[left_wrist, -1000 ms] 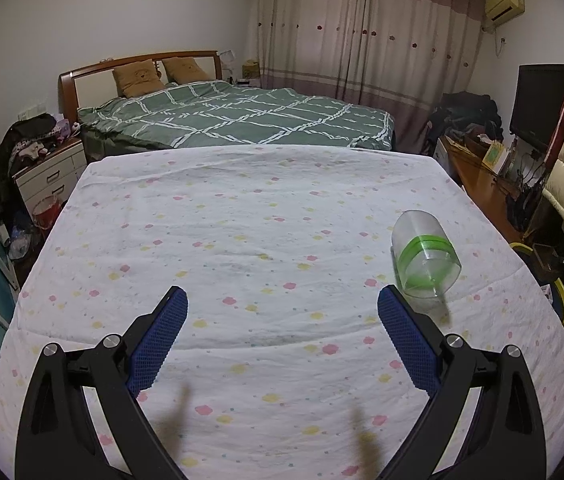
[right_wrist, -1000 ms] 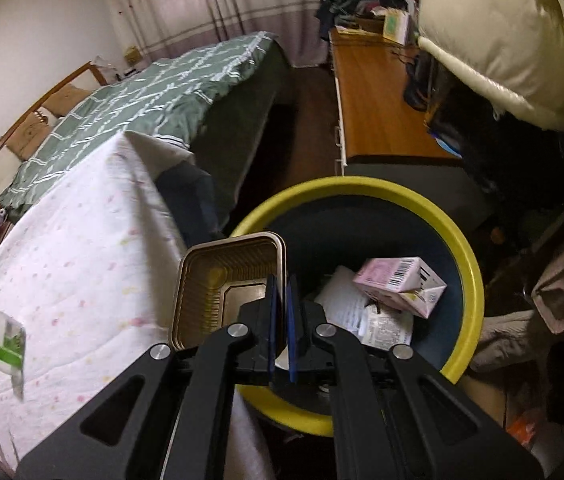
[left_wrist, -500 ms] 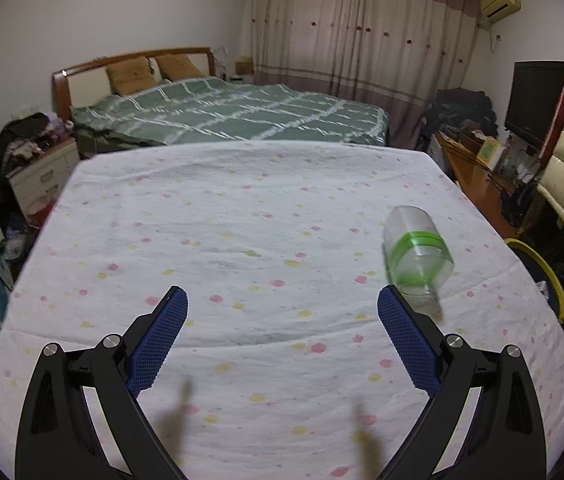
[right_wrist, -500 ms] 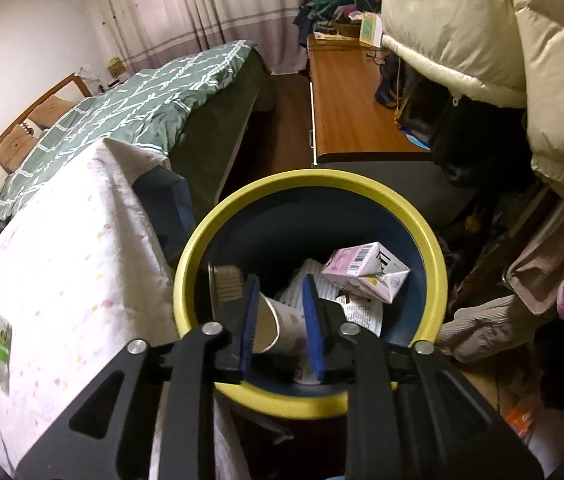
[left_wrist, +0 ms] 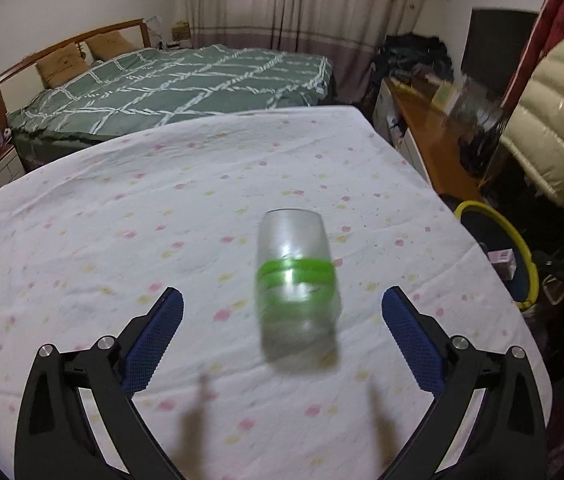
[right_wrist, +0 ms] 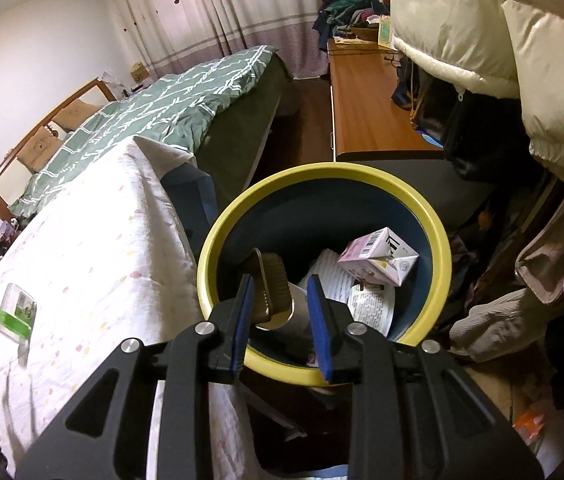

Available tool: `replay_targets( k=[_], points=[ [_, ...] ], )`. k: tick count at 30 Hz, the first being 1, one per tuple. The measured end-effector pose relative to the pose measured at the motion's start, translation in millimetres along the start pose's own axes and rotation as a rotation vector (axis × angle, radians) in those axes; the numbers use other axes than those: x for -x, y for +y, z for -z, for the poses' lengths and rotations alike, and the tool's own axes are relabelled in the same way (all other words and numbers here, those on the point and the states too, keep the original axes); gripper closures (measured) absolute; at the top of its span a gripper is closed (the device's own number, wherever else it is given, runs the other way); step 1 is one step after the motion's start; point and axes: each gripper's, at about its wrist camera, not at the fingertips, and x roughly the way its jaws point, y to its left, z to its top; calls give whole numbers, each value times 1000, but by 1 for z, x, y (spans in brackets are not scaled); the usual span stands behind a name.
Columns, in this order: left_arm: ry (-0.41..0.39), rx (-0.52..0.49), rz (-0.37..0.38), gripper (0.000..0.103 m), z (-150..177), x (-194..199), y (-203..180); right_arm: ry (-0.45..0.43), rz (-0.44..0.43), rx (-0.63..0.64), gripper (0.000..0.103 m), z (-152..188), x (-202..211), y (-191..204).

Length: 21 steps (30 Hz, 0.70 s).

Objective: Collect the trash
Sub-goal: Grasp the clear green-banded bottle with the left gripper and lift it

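Plastic cup (left_wrist: 295,286), clear with green bands, is lying on spotty cloth (left_wrist: 122,208) between the wide-open left claw (left_wrist: 282,320). Right claw (right_wrist: 282,312) is hanging half-open, empty, over the round yellow-rimmed bin (right_wrist: 439,240).

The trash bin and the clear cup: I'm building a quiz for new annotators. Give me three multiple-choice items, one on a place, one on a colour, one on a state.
1. Where is the foil tray?
A. on the sheet
B. inside the bin
C. on the desk

2. What colour is the bin's rim?
A. red
B. white
C. yellow

3. How is the left hand-held gripper?
A. open, with nothing in its grip
B. shut on the cup
C. shut on a carton

Answers:
1 B, the tray leans inside the bin wall.
2 C, a yellow ring tops the dark bin.
3 A, its fingers stand wide apart around the clear cup lying on the sheet.
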Motion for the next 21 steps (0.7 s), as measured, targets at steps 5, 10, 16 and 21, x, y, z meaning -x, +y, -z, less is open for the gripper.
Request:
replay_targets(
  k=[5,10,16,21],
  points=[
    [76,13,-18,5,-24,-27,-13,4,-12,7,77,0,1,-2],
    [160,19,-47,17,-42,-51,-7,13,-25,1,77,1,-1,-4],
    [234,7,-60,35,-48,-71,-6,26,-38,5,77,4,-5,-4],
    [264,12,-41,49,-50,-80,-4,28,-48,3,77,5,-4,-6]
  ],
)
